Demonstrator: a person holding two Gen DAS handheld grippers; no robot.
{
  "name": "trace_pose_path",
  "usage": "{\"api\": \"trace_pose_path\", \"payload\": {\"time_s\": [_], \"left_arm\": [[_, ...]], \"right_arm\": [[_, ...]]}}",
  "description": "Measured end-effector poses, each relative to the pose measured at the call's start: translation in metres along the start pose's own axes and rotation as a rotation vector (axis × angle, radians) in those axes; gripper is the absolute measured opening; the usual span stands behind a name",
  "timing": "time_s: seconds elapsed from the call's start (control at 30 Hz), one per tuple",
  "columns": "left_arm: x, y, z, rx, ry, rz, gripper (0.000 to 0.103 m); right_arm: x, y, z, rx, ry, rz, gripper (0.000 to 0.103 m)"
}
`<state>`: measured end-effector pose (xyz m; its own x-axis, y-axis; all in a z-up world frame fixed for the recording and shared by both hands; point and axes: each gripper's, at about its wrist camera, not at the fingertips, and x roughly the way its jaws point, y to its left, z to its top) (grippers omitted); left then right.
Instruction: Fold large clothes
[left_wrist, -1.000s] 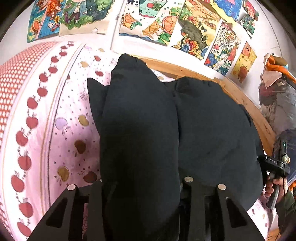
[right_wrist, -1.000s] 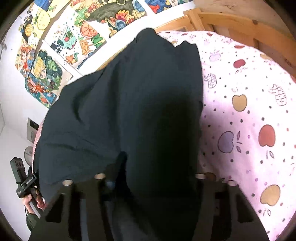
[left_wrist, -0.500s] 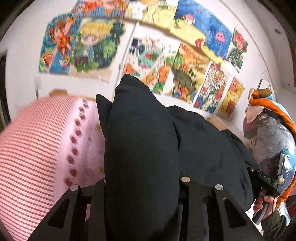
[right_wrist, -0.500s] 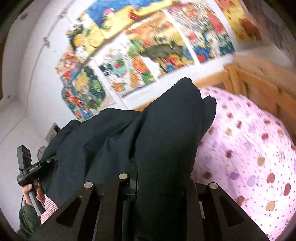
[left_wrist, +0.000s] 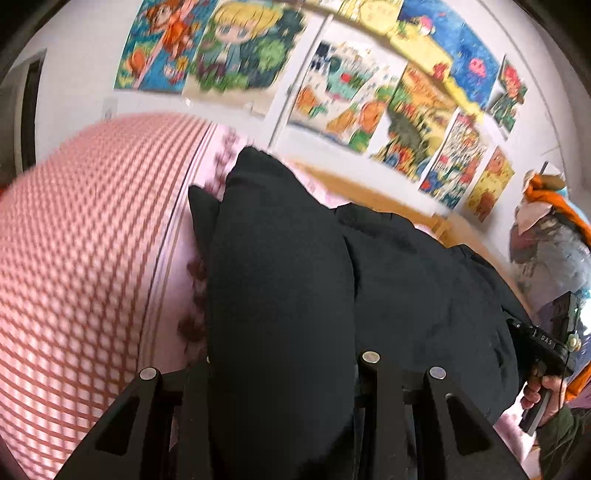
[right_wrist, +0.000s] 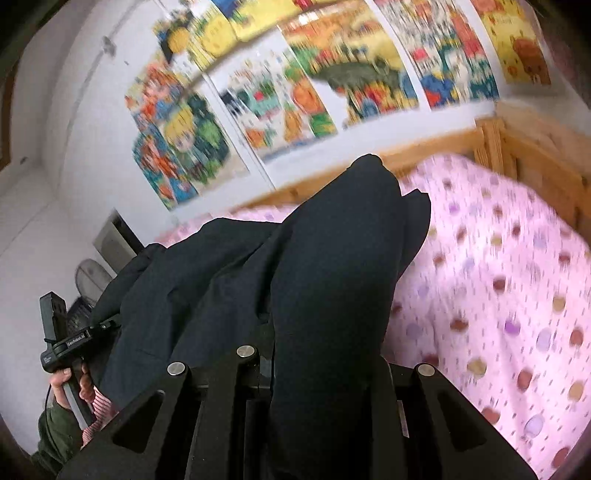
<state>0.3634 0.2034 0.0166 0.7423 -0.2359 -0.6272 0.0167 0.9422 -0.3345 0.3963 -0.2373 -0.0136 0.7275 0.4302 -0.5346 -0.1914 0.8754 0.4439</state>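
1. Two grippers were in your hands, and both were clamped on one black garment (left_wrist: 280, 295) held up over the bed.
2. Your left gripper (left_wrist: 282, 373) had its jaws drawn in against a thick bunch of the cloth; the fabric filled the whole gap between them and hid the fingertips, so you could not see how narrow the gap was.
3. Your right gripper (right_wrist: 325, 369) gripped the garment the same way, with a fold of dark cloth packed between its jaws and spilling forward over them.
4. From each grip the garment rose forward to a rounded peak ahead of the fingers, then sagged across to your other hand.
5. In the left wrist view the cloth ran rightward to the right gripper's handle, held in your right hand (left_wrist: 546, 391) at the frame's edge.
6. In the right wrist view it ran leftward to the left gripper's handle, held in your left hand (right_wrist: 70, 384).
7. One pink sheet (right_wrist: 509, 288) printed with apples covered the bed beneath the garment, one red-checked cover (left_wrist: 81, 258) lay beside it, and one wooden bed frame (right_wrist: 517, 144) ran around the far side.
8. Several colourful drawings (left_wrist: 354, 96) hung on the white wall behind; blur kept you from counting them exactly.
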Motion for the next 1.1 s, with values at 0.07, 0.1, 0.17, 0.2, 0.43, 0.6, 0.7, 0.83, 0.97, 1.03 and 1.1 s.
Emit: {"api": "trace_pose_path", "payload": {"time_s": [0.07, 0.1, 0.17, 0.2, 0.43, 0.6, 0.7, 0.83, 0.97, 1.03, 1.1], "left_arm": [[0.007, 0.004, -0.009, 0.017, -0.007, 0.007, 0.034], [0.009, 0.006, -0.011, 0.019, -0.006, 0.004, 0.036], [0.011, 0.009, -0.011, 0.017, -0.001, -0.002, 0.041], [0.012, 0.011, -0.012, 0.011, 0.000, 0.000, 0.047], [0.010, 0.022, -0.018, -0.026, -0.009, 0.045, 0.081], [-0.002, 0.026, -0.018, -0.077, -0.036, 0.093, 0.100], [-0.010, 0.022, -0.017, -0.067, -0.061, 0.152, 0.103], [-0.024, 0.006, -0.018, 0.000, -0.126, 0.253, 0.103], [-0.047, -0.011, -0.019, 0.035, -0.223, 0.261, 0.103], [-0.058, -0.019, -0.018, 0.047, -0.251, 0.258, 0.103], [-0.071, -0.028, -0.018, 0.056, -0.280, 0.244, 0.103]], "right_arm": [[0.010, -0.006, -0.011, 0.002, 0.024, -0.032, 0.016], [0.012, -0.012, -0.015, 0.015, 0.025, -0.039, 0.017], [0.014, -0.020, -0.019, 0.045, 0.028, -0.042, 0.018], [0.015, -0.024, -0.020, 0.059, 0.034, -0.049, 0.022], [0.024, -0.031, -0.034, 0.084, 0.074, -0.105, 0.054], [0.022, -0.033, -0.037, 0.088, 0.066, -0.196, 0.081], [0.018, -0.033, -0.037, 0.086, 0.064, -0.257, 0.087], [0.007, -0.027, -0.036, 0.056, 0.032, -0.337, 0.093], [-0.016, -0.006, -0.033, -0.031, -0.071, -0.404, 0.102], [-0.026, 0.006, -0.030, -0.069, -0.110, -0.407, 0.102], [-0.035, 0.020, -0.026, -0.111, -0.147, -0.405, 0.101]]}}
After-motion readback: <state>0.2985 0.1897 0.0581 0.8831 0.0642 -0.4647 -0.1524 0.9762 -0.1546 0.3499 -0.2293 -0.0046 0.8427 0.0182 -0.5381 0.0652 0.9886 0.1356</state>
